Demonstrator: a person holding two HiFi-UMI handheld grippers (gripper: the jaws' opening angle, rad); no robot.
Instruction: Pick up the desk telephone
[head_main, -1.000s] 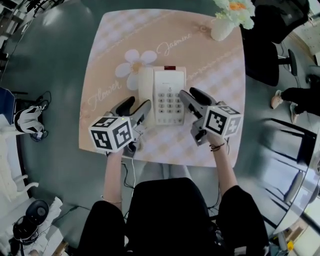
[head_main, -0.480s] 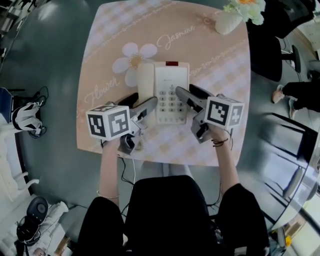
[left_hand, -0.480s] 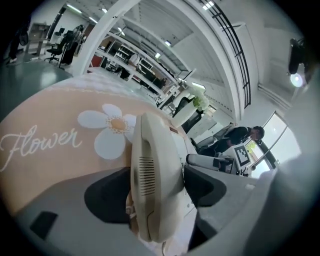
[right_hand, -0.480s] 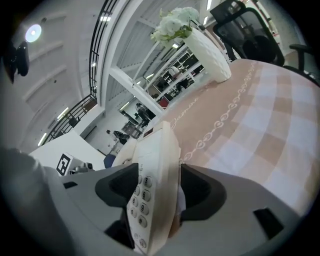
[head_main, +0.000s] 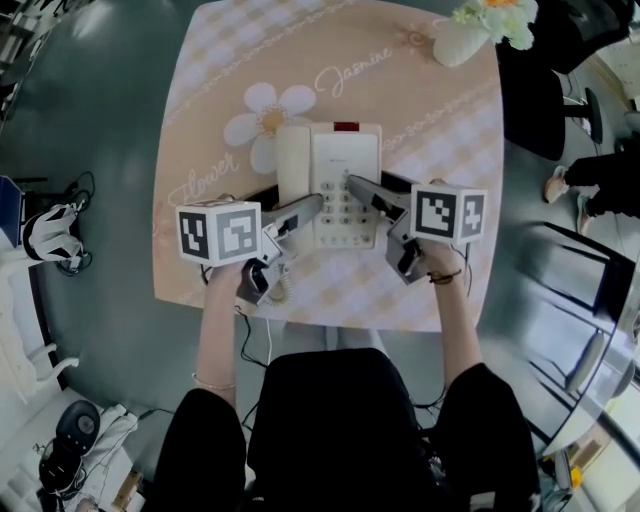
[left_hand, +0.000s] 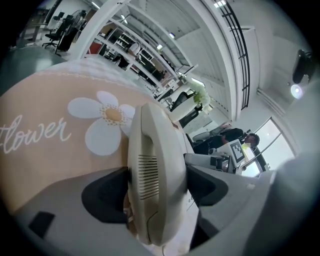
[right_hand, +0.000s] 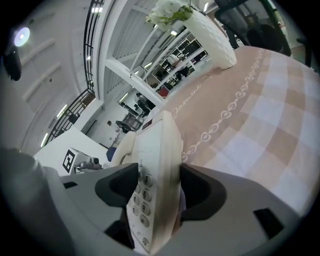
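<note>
A cream desk telephone (head_main: 345, 160) lies mid-table, its handset (head_main: 292, 165) resting along the left side of it. My left gripper (head_main: 291, 203) straddles the near end of the handset (left_hand: 156, 150); its jaws are opening, one dark pad on each side, and I see no squeeze. My right gripper (head_main: 372, 184) straddles the phone's near right edge by the keypad (right_hand: 142, 197), with the jaws spread wide around it. In the right gripper view the phone body (right_hand: 160, 140) stands between the two pads.
The peach checked tablecloth (head_main: 240, 60) carries a daisy print (head_main: 262, 120). A white vase of flowers (head_main: 465, 38) stands at the far right corner. The phone's coiled cord (head_main: 275, 290) hangs at the near edge. A dark chair (head_main: 535, 110) and a person's legs (head_main: 600, 185) are at the right.
Both grippers have moved forward and down onto the phone's near end and their jaws have spread wider, the left around the handset, the right around the base's right edge.
</note>
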